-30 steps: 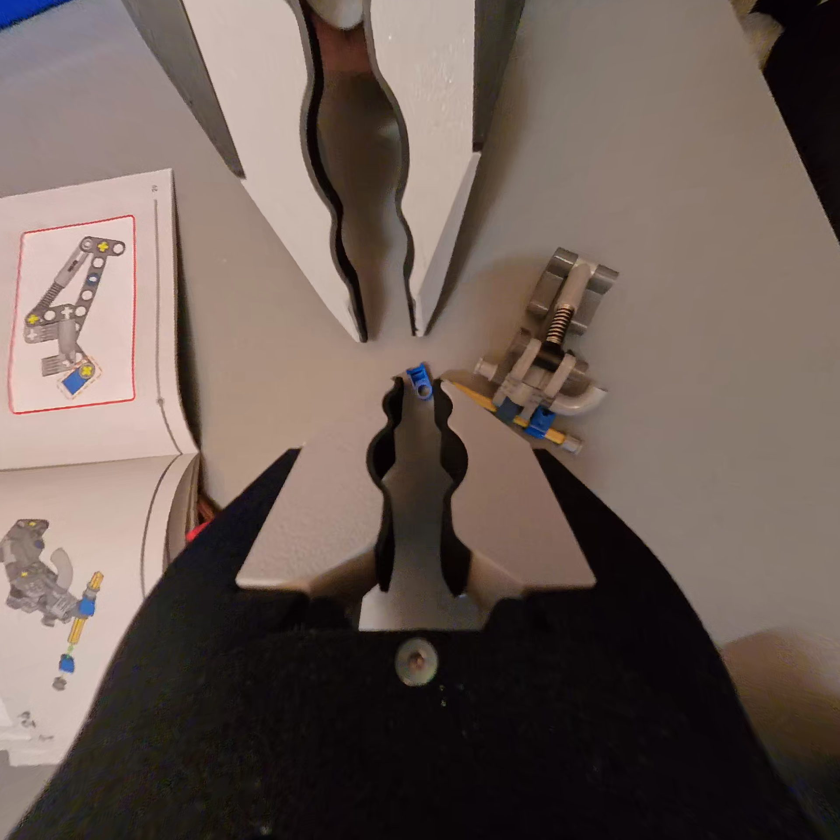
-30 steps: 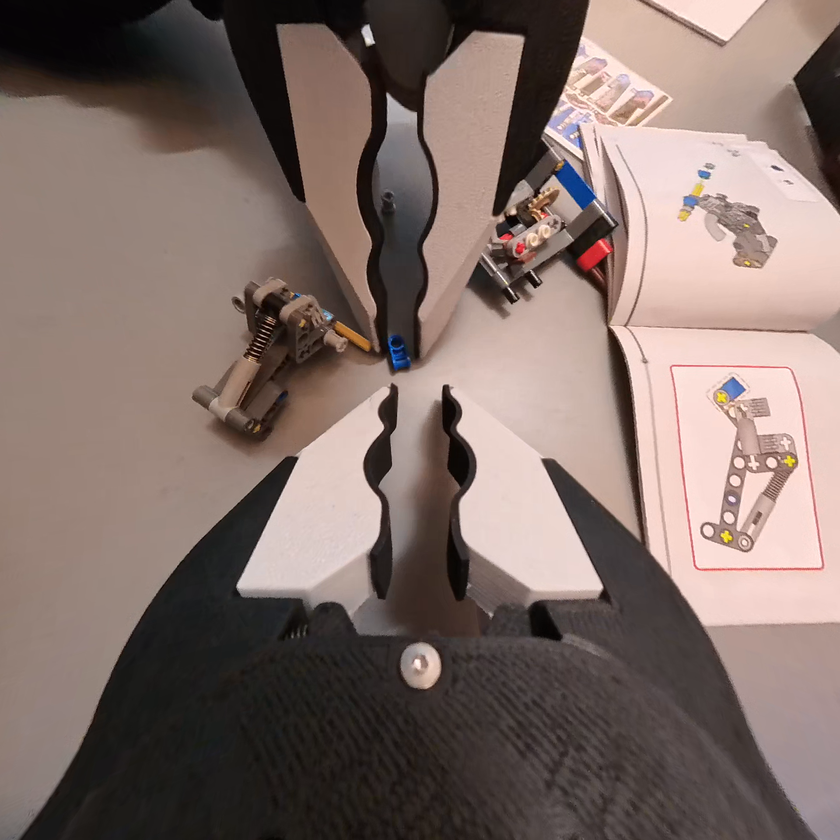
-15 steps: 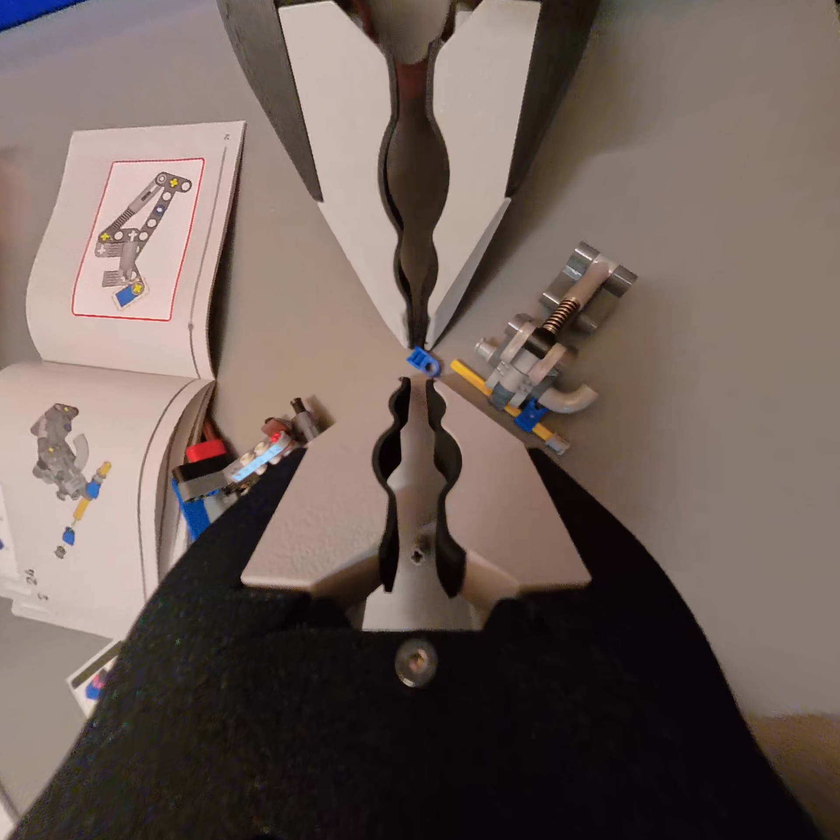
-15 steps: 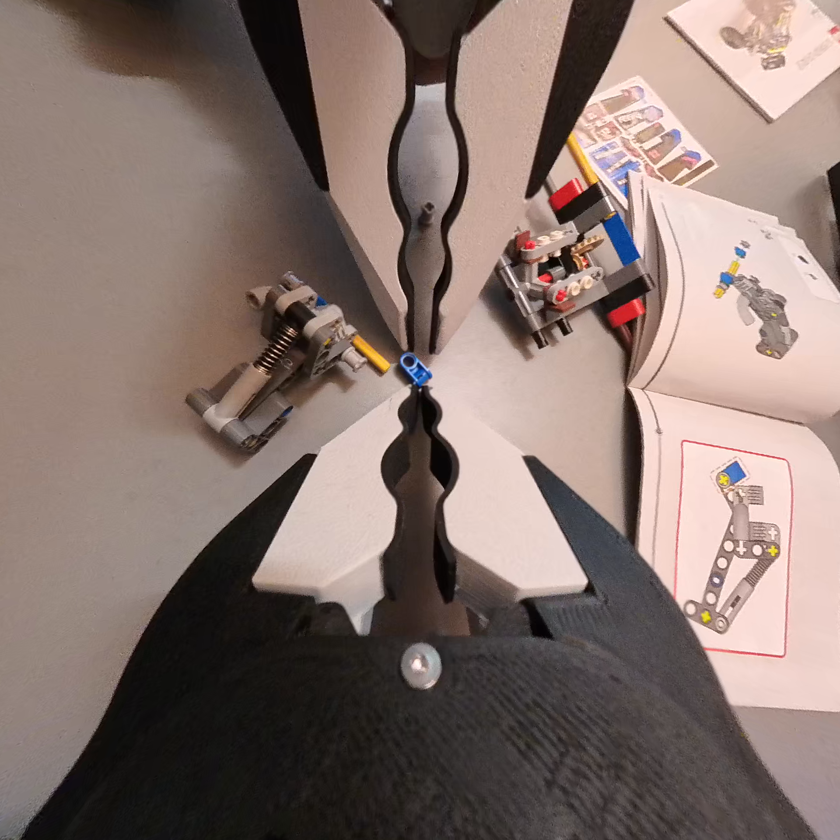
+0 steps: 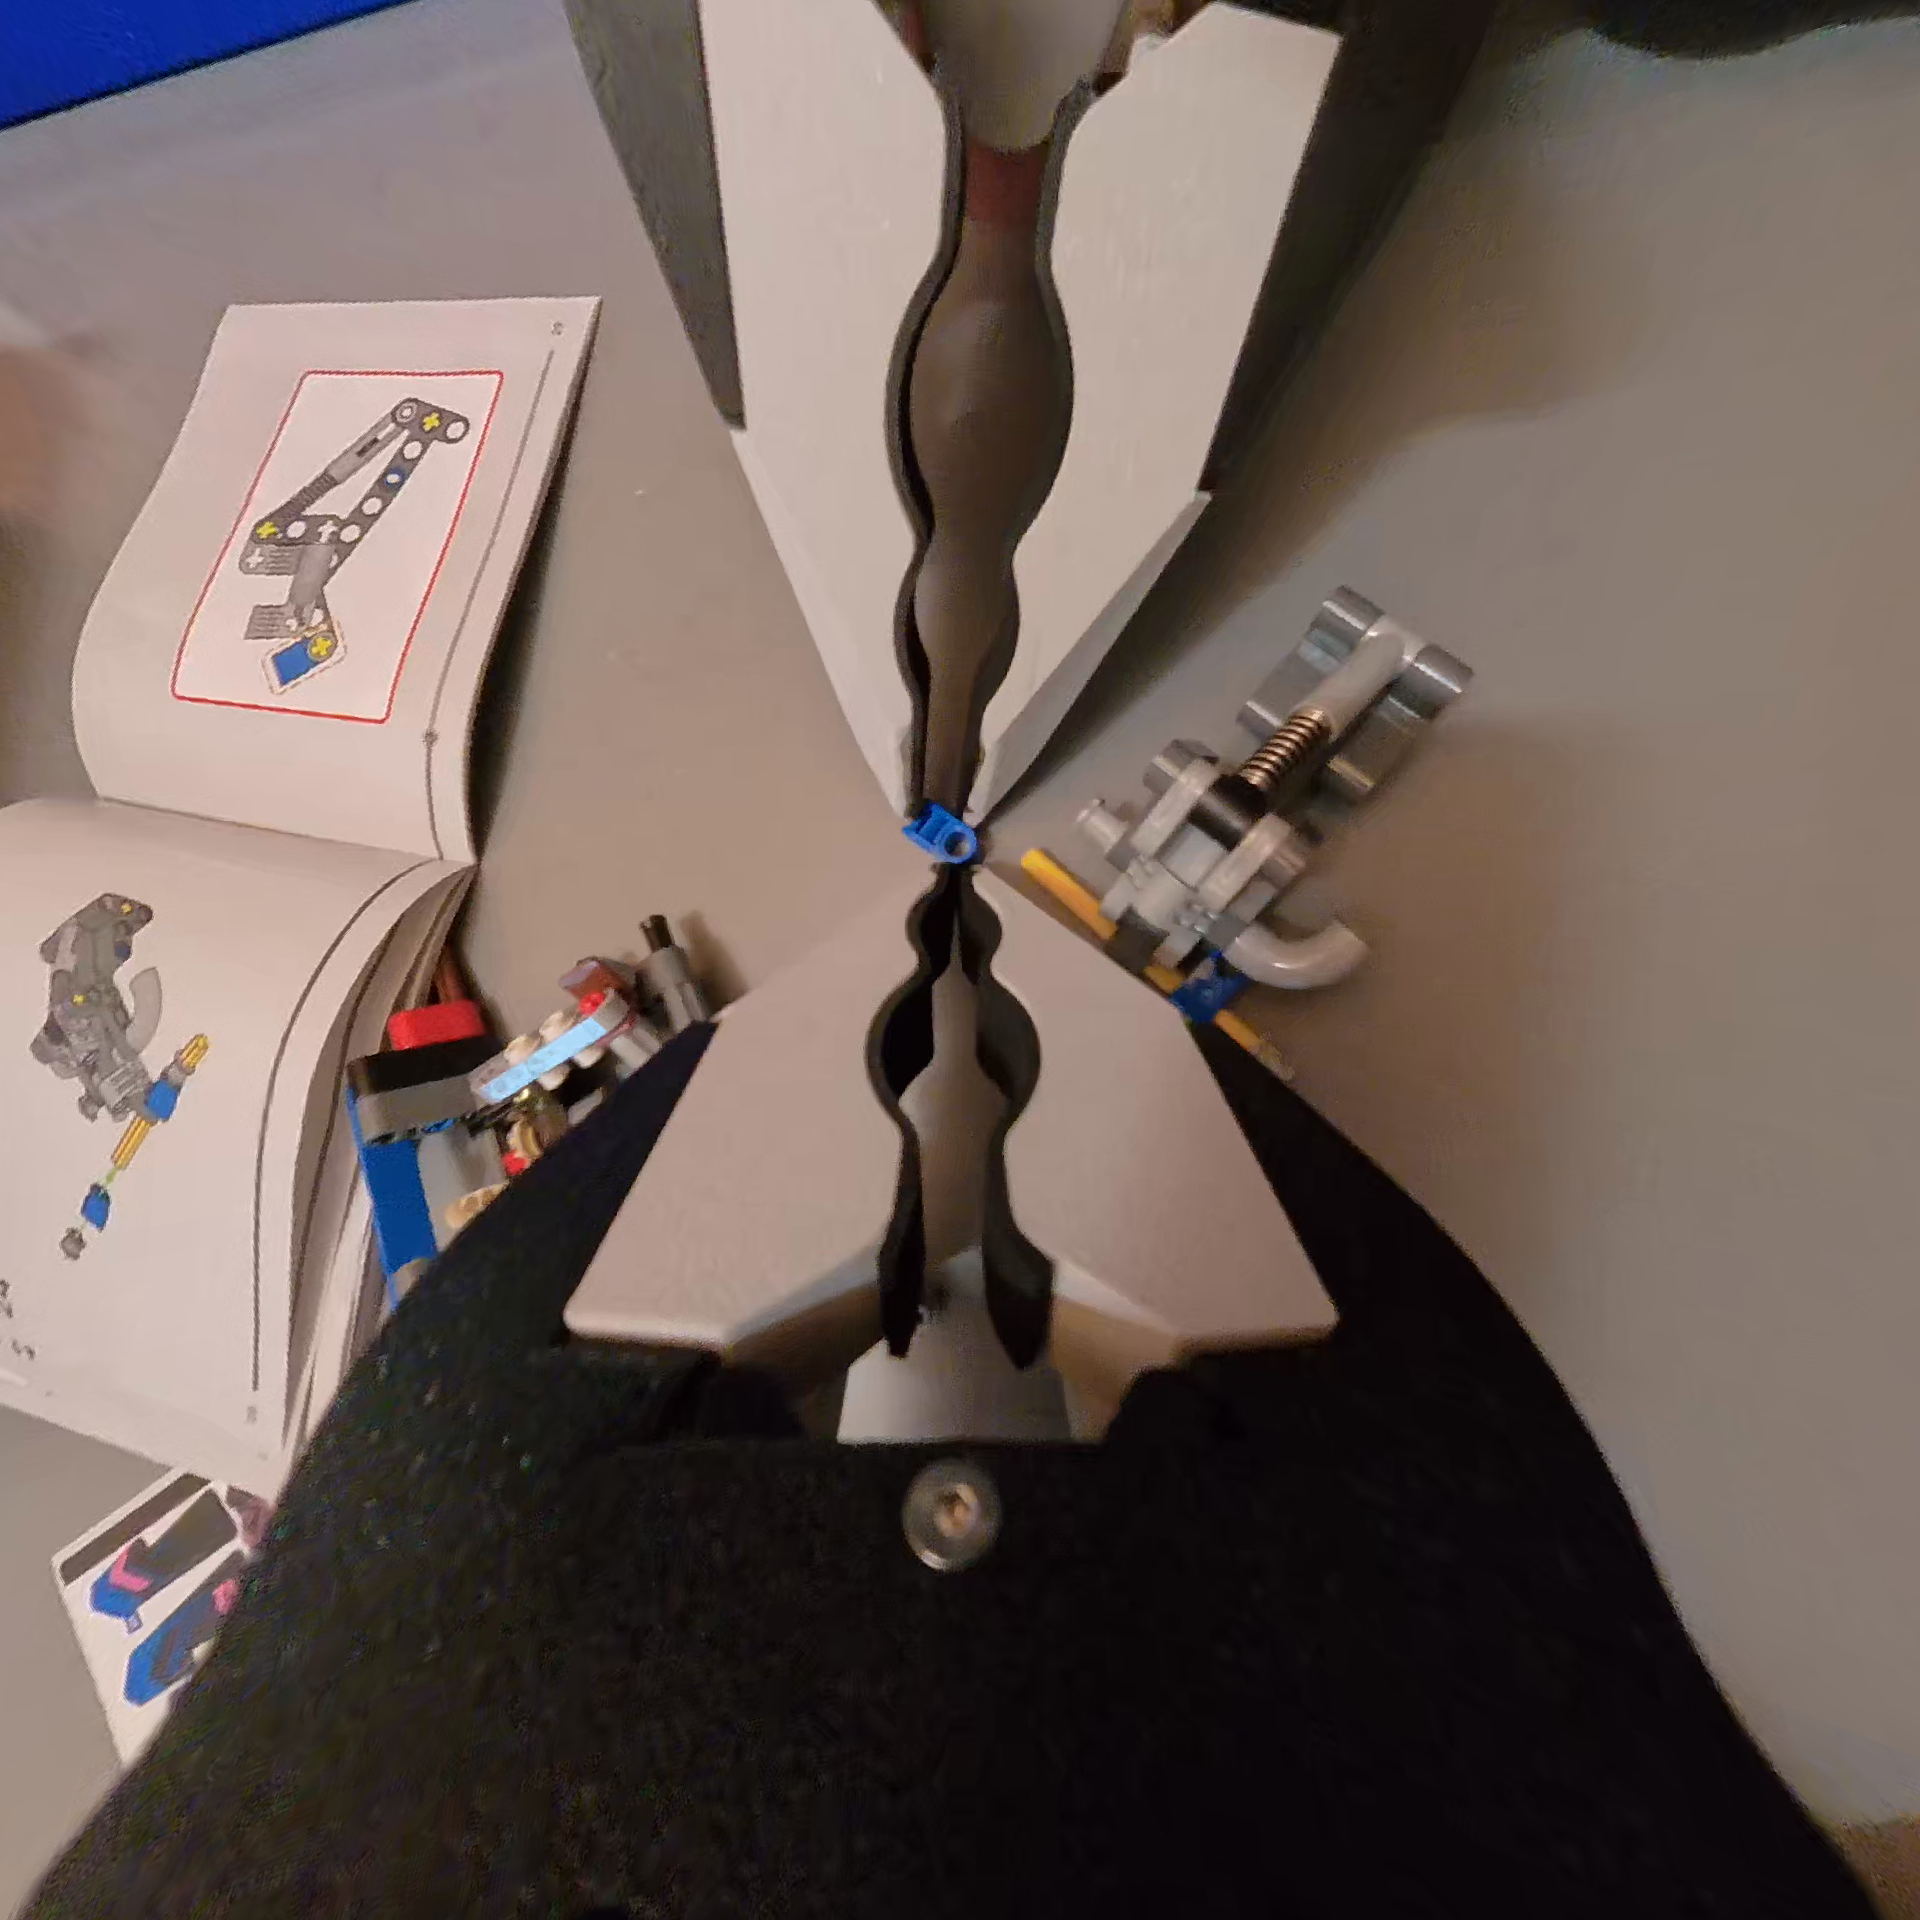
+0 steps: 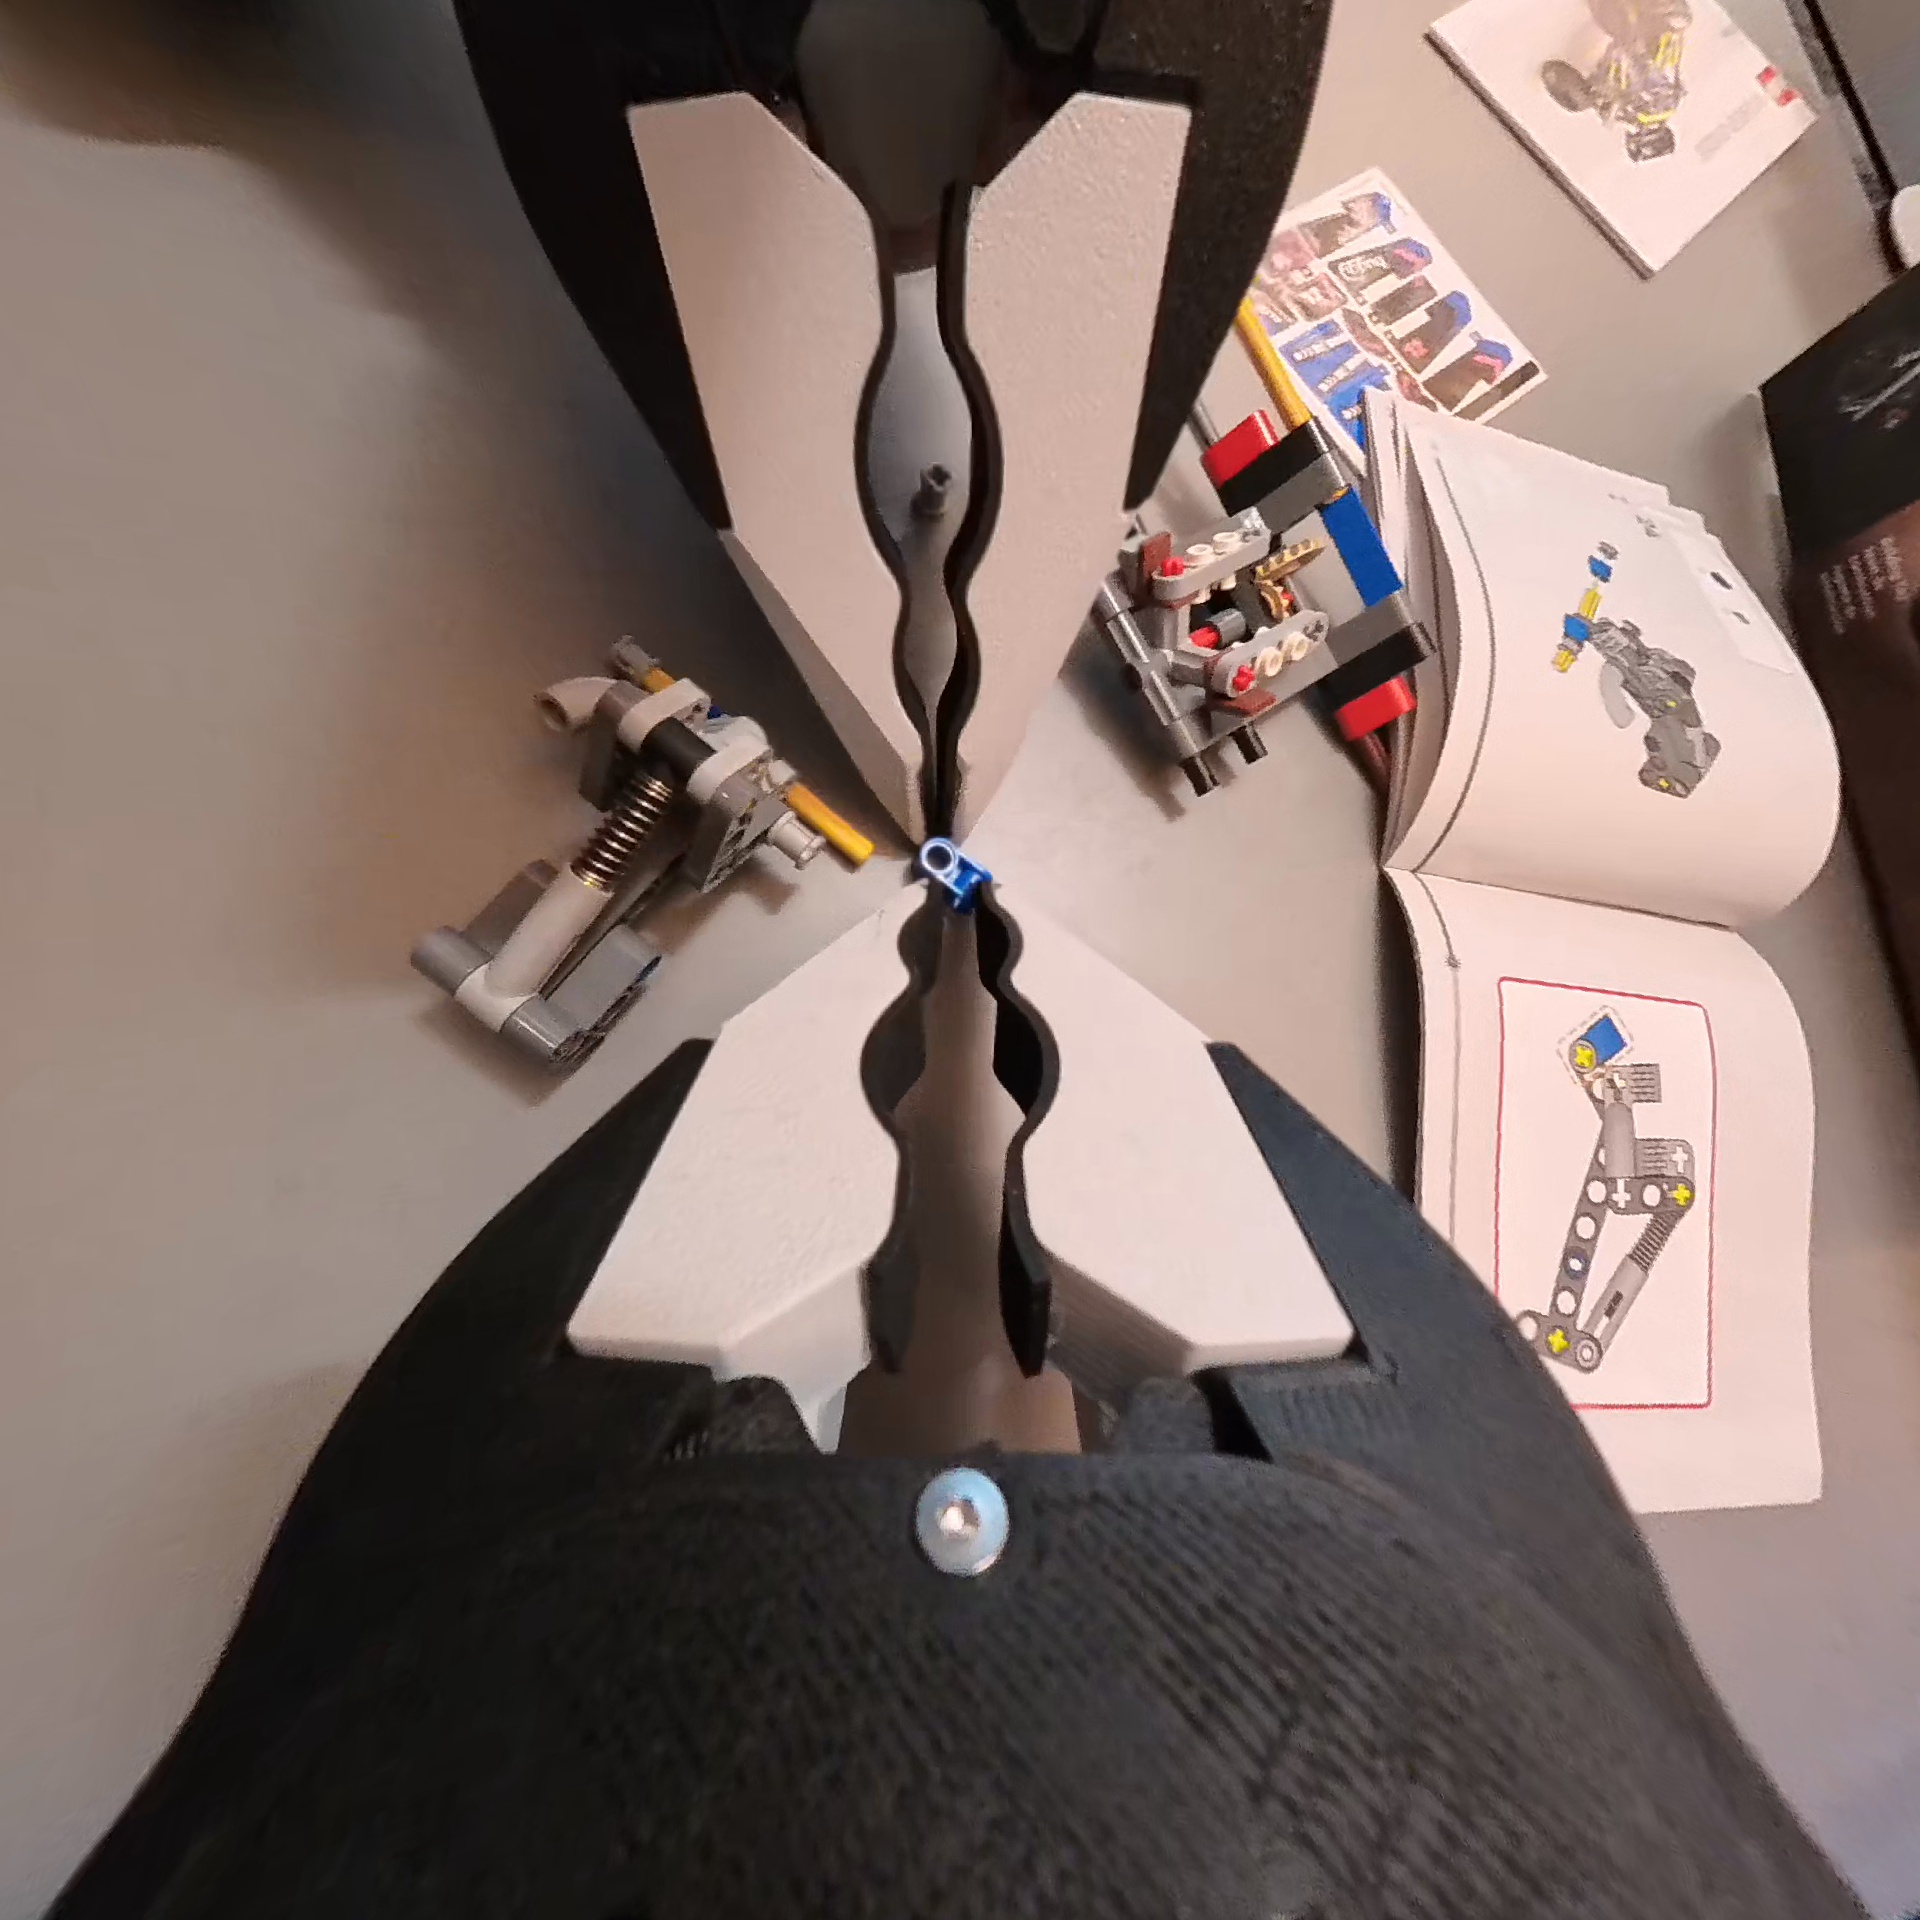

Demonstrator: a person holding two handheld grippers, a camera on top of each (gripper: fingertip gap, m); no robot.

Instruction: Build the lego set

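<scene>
L gripper [image 5: 943, 888] & R gripper [image 6: 951, 902], both narrow, are pinching blue pin [image 5: 940, 831] tip-to-tip; strut [image 5: 1247, 821] is lying right, manual [image 5: 260, 810] left.

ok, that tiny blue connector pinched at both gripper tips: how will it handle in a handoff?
Blue connector: hard plastic, so probably rigid and very light. Only the fingertips of the right gripper and left gripper touch it, so it may twist or pop out.
</scene>
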